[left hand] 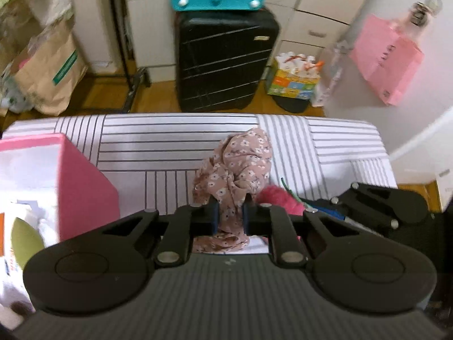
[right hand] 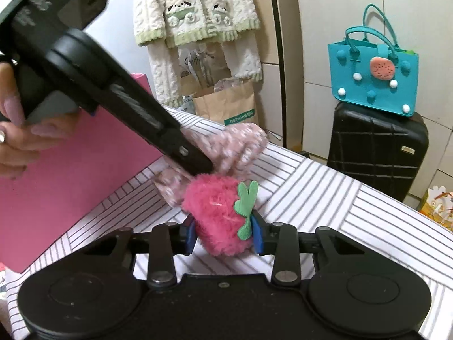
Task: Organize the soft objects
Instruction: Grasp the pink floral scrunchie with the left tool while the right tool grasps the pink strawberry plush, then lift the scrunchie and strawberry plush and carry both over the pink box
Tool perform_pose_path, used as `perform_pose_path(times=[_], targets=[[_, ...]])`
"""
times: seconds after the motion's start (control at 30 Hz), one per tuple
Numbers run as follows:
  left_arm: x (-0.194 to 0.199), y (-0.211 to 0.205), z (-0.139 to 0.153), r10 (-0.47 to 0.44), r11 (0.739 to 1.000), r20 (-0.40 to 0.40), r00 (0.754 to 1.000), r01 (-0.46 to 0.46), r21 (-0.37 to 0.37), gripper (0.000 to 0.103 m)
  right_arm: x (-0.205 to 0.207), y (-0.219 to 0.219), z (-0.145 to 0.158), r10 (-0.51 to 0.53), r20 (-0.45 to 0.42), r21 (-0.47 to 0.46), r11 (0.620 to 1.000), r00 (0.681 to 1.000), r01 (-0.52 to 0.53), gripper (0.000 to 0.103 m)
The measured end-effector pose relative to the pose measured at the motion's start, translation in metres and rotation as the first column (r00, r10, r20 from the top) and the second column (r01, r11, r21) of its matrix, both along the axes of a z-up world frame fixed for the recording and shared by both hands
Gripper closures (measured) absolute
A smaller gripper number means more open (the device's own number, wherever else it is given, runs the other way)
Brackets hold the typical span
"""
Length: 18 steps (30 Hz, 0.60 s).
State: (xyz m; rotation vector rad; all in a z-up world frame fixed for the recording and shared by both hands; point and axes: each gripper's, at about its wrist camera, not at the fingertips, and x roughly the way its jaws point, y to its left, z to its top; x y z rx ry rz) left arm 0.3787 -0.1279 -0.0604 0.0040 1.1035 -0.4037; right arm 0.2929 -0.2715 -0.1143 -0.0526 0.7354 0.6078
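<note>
Left gripper (left hand: 230,215) clamped on the floral cloth (left hand: 236,167), which is bunched on the striped table (left hand: 158,147). Right gripper (right hand: 223,233) pinching the pink plush strawberry (right hand: 218,215) between its blue pads; strawberry rests on the table touching the cloth. Pink box (left hand: 82,187) at table's left. A hand (right hand: 17,138) holds the left gripper's handle.
</note>
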Motion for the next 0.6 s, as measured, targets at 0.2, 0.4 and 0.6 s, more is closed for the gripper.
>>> perform_pose_path(times=[0.2,0.4,0.6], targets=[[-0.035,0.018,0.022,-0.051,0.997,0.010,0.999,0.051,-0.052,0.090,-0.029,-0.001,0.020,0.033,-0.008,-0.065,0.997,0.999,-0.033,0.061],[-0.076,0.032,0.030,-0.112,0.991,0.013,0.994,0.113,-0.068,0.090,-0.061,0.001,0.042,0.055,-0.038,-0.045,0.997,0.998,-0.057,0.061],[-0.110,0.044,0.039,-0.143,0.989,-0.024,0.989,0.142,-0.051,0.090,-0.089,0.009,0.058,0.030,-0.118,-0.027,0.999,0.993,-0.034,0.059]])
